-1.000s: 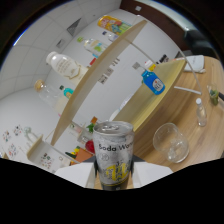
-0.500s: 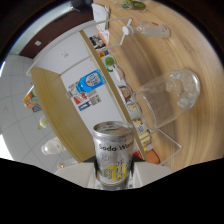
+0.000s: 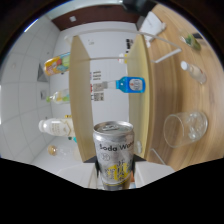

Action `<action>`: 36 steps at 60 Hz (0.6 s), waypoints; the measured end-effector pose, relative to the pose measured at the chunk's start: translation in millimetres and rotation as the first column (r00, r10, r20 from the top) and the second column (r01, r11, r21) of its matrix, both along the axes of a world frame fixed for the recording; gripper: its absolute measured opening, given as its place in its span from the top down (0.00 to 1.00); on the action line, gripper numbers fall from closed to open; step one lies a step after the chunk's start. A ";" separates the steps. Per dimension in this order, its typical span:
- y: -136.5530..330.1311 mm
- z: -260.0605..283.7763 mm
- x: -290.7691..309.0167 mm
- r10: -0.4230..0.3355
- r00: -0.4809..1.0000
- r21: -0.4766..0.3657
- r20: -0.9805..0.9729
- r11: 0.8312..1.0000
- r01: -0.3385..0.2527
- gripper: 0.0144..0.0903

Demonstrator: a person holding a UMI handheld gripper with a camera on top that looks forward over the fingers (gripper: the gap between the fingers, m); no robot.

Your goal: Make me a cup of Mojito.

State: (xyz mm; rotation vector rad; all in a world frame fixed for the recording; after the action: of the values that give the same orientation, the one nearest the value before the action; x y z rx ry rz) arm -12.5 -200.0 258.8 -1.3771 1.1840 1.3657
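Note:
A silver soda water can [image 3: 115, 152] with yellow print stands between my fingers, held up in the air, its top open. My gripper [image 3: 116, 176] is shut on the soda water can. The whole view is rolled on its side, so the wooden counter [image 3: 165, 85] runs up along the right. A clear glass [image 3: 185, 129] with ice in it rests on that counter, to the right of the can and a short way beyond it. The fingers themselves are mostly hidden behind the can.
A blue-labelled bottle [image 3: 131, 85] sits at the counter's back edge. A small clear bottle [image 3: 192, 71] and a dish of green leaves [image 3: 192, 41] lie farther along the counter. Bottles and jars [image 3: 55, 95] line wall shelves to the left.
The view has kept rolling: the counter now runs vertical on the right. The glass has shifted nearer to the can's right side. The can stays in my grip.

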 end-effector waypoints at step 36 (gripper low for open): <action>17.7 -95.8 -78.3 0.052 0.082 -0.031 0.995 0.969 -0.245 0.51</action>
State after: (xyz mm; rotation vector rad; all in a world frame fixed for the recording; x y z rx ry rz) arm -90.8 -182.3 163.0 -1.8135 -0.0725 0.2482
